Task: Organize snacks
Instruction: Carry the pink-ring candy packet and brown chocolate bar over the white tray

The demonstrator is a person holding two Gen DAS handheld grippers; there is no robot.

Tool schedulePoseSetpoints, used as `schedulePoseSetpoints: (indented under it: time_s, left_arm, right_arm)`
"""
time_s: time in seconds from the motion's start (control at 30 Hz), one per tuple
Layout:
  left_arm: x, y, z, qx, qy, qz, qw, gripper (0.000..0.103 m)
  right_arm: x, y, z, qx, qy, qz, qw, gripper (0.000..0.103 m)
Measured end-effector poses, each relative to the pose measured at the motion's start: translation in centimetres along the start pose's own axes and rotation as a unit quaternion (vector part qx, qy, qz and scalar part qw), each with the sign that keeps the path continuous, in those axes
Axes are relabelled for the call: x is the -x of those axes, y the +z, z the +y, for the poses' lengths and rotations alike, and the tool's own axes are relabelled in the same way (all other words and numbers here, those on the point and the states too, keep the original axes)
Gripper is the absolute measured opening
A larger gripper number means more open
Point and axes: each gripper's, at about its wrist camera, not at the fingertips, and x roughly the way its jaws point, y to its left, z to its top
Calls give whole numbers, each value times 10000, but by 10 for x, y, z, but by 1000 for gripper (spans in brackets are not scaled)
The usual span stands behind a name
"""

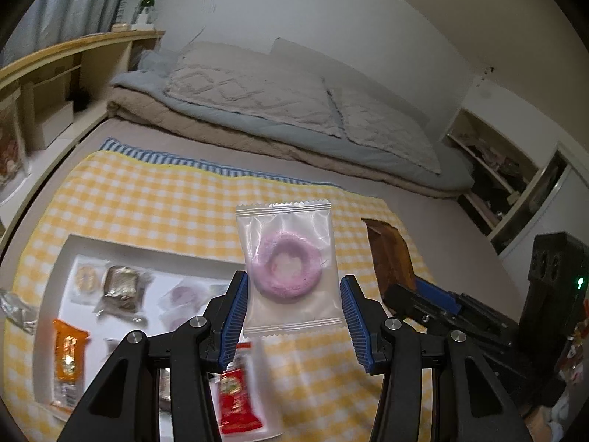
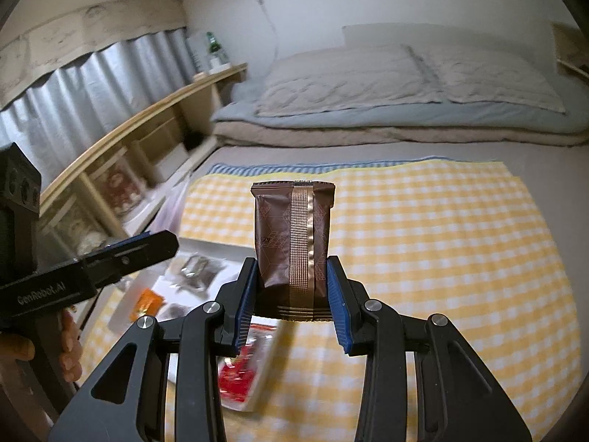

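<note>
left gripper (image 1: 292, 296): clamps clear donut pack (image 1: 289, 269), held above checked cloth (image 1: 165, 202) | right gripper (image 2: 292, 291): clamps brown pack (image 2: 292, 237), upright above cloth | white tray (image 1: 48, 331) at 8 o'clock: holds orange pack (image 1: 68, 353), dark pack (image 1: 123, 287), pale donut packs | red pack (image 1: 235, 401) at 6 o'clock, on tray's edge

donut pack (image 1: 289, 269) – clear wrapper, pink ring inside, upright between my left pads, above the checked cloth | brown pack (image 2: 292, 235) – glossy, gold seam strip down its middle, upright between my right pads | white tray (image 1: 92, 248) on the cloth – orange, dark and red packets lying flat in it
</note>
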Motion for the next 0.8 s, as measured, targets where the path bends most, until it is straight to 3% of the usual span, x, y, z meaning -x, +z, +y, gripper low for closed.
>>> schedulePoseSetpoints:
  time_s: [0.33, 0.53, 0.8]
  left_arm:
    - [23, -22, 63, 470, -39, 383, 9982, 49]
    - [9, -29, 97, 873, -253, 752, 9930, 49]
    - [-36, -34, 119, 1109, -63, 1243, 9860, 49]
  right_arm:
    - [-37, -9, 33, -50, 363, 471, 9982, 37]
    - [-60, -13, 46, -8, 409, 749, 9963, 37]
    - [-86, -17, 54, -44, 480, 1045, 9934, 37]
